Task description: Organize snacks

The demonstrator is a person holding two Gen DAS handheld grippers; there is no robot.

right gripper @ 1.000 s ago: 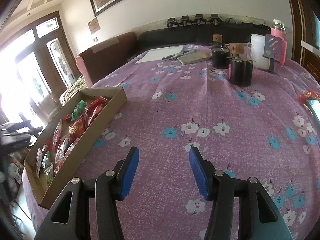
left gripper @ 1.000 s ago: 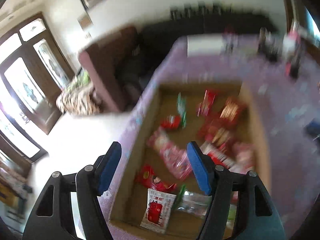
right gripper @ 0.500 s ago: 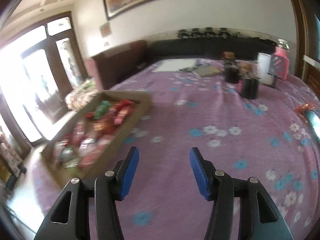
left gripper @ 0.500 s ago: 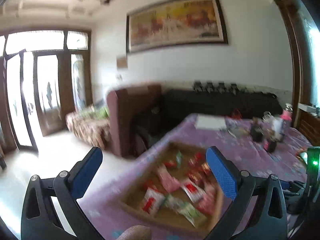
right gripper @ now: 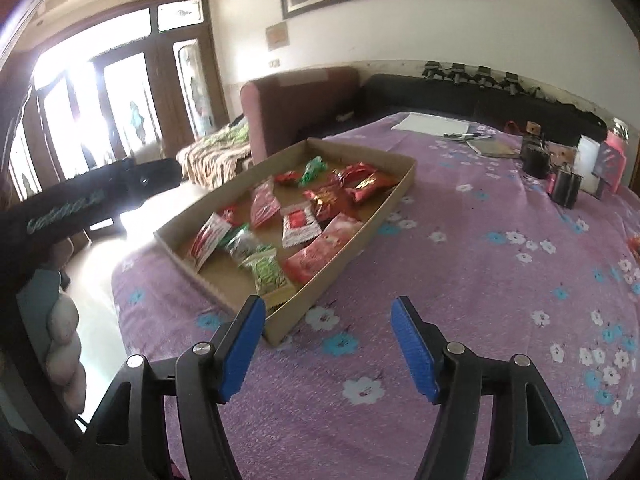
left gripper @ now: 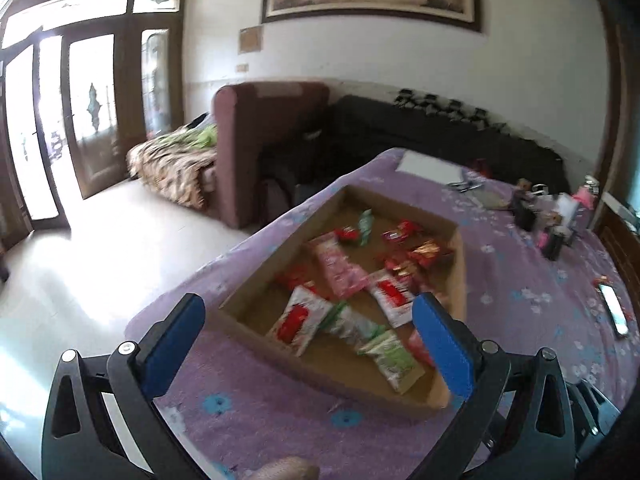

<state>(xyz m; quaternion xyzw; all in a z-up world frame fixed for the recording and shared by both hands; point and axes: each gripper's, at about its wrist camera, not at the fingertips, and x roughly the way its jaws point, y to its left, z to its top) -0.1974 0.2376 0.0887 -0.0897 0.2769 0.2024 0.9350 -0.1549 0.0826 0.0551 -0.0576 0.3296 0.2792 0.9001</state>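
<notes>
tabletop (right gripper: 480, 280): big round one under a purple flowered cloth, and it carries everything.

tray (right gripper: 402, 184): shallow cardboard tray on the left side of the tabletop, right by the edge. It runs from near to far.

snacks (right gripper: 304, 228): all the packets I can see are already lying loose in the tray. Red and pink ones sit mid and far, white-and-red sachets (left gripper: 298, 318) and a green-white pack (right gripper: 266, 272) at the near end. It's a jumble, no rows. Could be a pile waiting to be sorted, could be stuff just gathered in, honestly can't tell which.

left claw (left gripper: 308, 344): spread wide, nothing in it, held up off the cloth above the near end of the tray.

right claw (right gripper: 328, 342): also wide and holding nothing, over bare cloth just beside the tray's near right corner.

doing it well: my guess is that thin foil packs want a pinch on a crimped edge rather than the flat face. Come down between neighbours so overlapping packs don't drag along.

left view only: looks down into the tray, so overlaps show better. There's also a phone-like slab (left gripper: 612, 314) on the right of the cloth.

right view only: shows the tray's outer wall and corner, dark jars (right gripper: 534, 156) and paper (right gripper: 430, 124) at the far side, and the person's sleeve (right gripper: 72, 208) on the left.
</notes>
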